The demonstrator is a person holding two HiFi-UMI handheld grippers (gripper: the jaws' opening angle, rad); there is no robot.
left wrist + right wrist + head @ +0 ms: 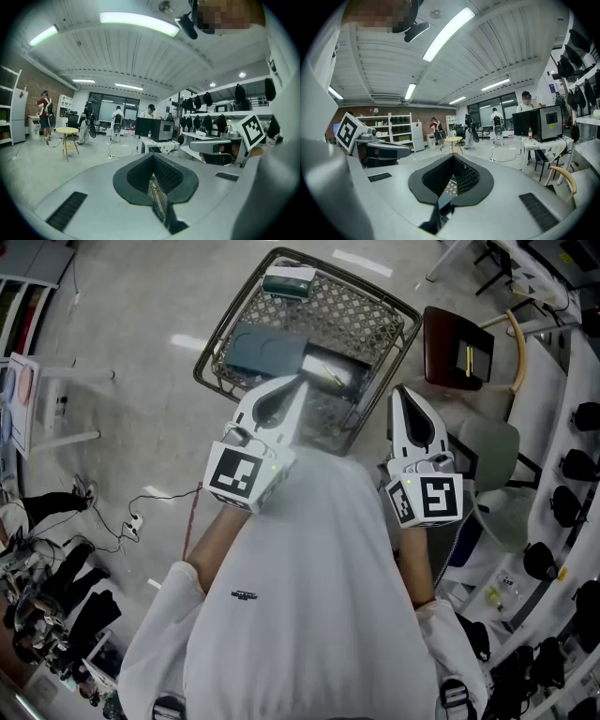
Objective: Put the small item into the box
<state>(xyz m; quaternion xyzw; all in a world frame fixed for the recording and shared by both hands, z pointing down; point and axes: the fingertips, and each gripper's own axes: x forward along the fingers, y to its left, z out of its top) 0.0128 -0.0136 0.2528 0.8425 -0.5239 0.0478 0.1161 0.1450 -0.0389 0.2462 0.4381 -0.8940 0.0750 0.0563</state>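
Left gripper (153, 159) clenched, nothing between its jaws, right gripper (453, 158) likewise clenched and empty, both held before the person's chest, wire basket (234, 315) on the floor (141, 334) beyond, dark teal box (267, 348) inside it, small green-and-white item (289, 282) in its far corner.

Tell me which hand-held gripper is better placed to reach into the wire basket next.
Left, probably. The left hand-held gripper points over the wire basket, its tip near the silvery item inside. The right hand-held gripper hangs beside the basket's right edge.
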